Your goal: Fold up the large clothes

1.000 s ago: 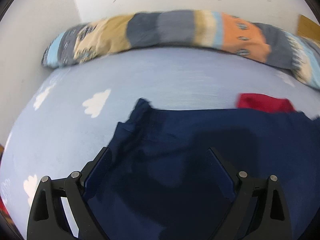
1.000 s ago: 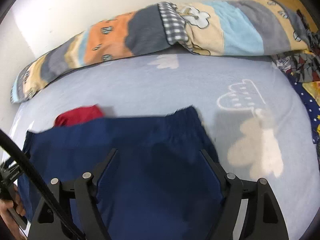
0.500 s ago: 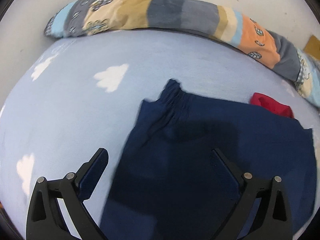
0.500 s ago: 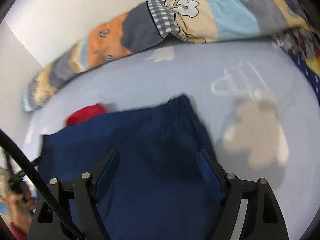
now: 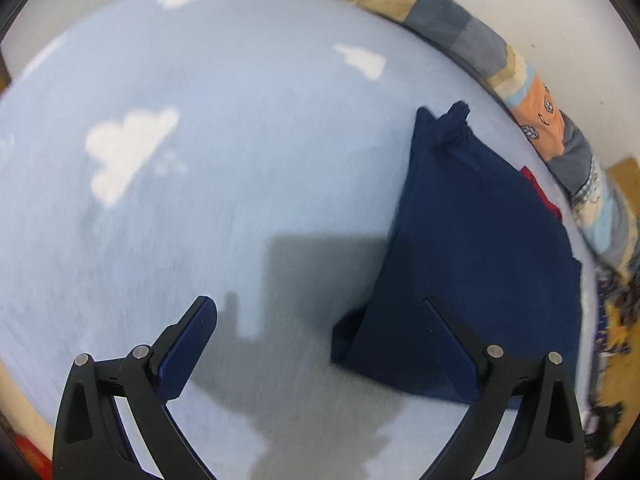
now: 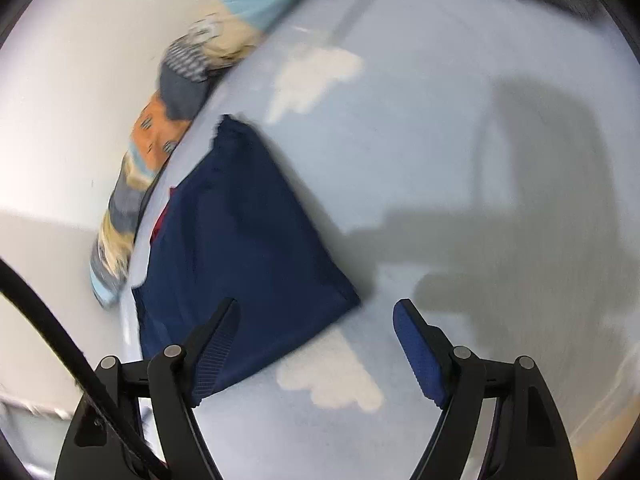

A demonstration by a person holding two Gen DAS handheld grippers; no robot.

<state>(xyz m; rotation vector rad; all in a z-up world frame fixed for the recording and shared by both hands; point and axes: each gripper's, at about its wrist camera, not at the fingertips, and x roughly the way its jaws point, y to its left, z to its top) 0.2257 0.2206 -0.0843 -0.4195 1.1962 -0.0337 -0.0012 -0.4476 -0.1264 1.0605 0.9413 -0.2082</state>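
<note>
Left tool spread wide, jaws have just been opening, nothing pinched. Left finger over bare bedsheet; right finger overlaps the near corner of the navy garment, whether it touches the cloth cannot be told.

Right tool also released, nothing between the pads. Its left finger sits in front of the near edge of the same navy garment, right finger over the bedsheet just past a white cloud print.

Garment lies folded flat on the light blue bed, gathered waistband at the far end, towards the wall side. A strip of red cloth peeks out along its far edge, seen in right view too.

Beyond that, a long patchwork bolster pillow runs along the white wall. Black cable crosses lower left of the right view. Both views motion-blurred.
</note>
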